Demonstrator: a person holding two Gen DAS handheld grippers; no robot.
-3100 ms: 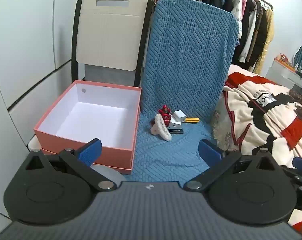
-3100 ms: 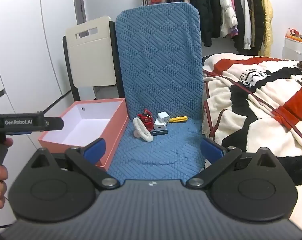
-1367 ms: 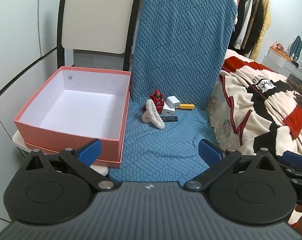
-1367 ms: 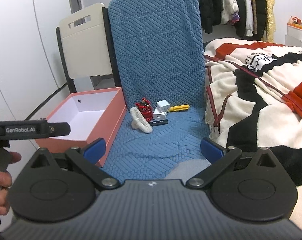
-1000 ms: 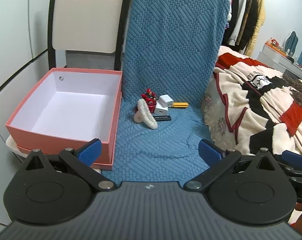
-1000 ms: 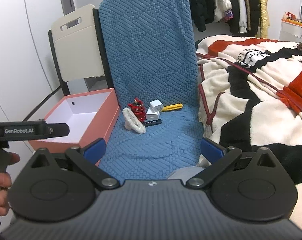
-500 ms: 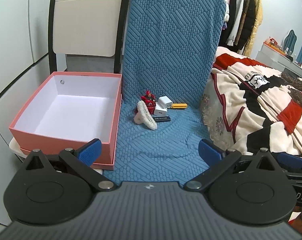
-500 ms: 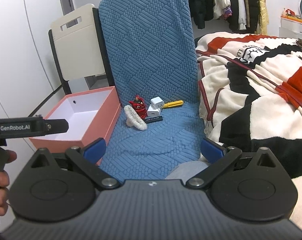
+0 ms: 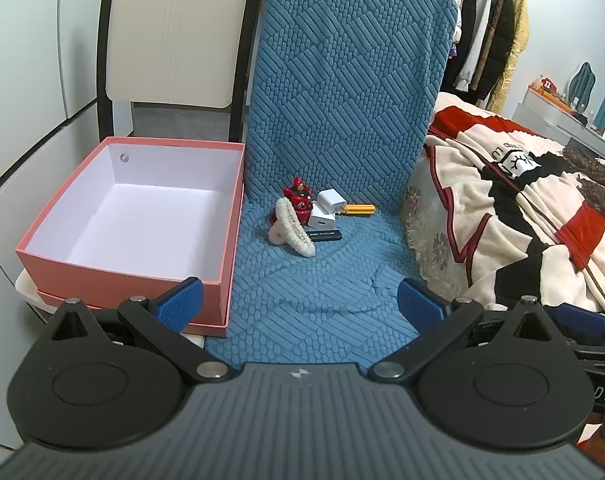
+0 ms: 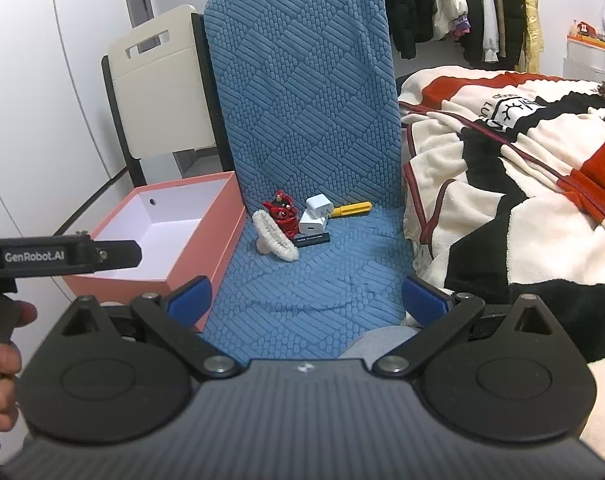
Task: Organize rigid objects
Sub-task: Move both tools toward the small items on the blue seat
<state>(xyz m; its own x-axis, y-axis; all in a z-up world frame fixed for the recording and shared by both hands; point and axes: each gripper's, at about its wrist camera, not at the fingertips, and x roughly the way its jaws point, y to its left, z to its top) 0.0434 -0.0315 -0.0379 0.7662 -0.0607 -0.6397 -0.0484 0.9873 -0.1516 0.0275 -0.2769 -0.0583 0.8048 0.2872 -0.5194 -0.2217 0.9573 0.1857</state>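
Left wrist view: my left gripper (image 9: 298, 304) has its blue pads wide apart and empty, well back from a small heap on the blue quilted chair cushion (image 9: 302, 280). The heap holds a red figurine (image 9: 299, 199), two white charger cubes (image 9: 325, 212), a yellow-handled tool (image 9: 358, 209), a flat black stick (image 9: 323, 235) and a fluffy white hair clip (image 9: 290, 229), all touching or overlapping. An empty pink cardboard box (image 9: 130, 216) sits just left of the cushion. My right gripper (image 10: 308, 296) is likewise spread and empty. I judge the risk is crowding: closing on one piece may drag or topple its neighbours, and the soft cushion could let small items tilt or slip away.
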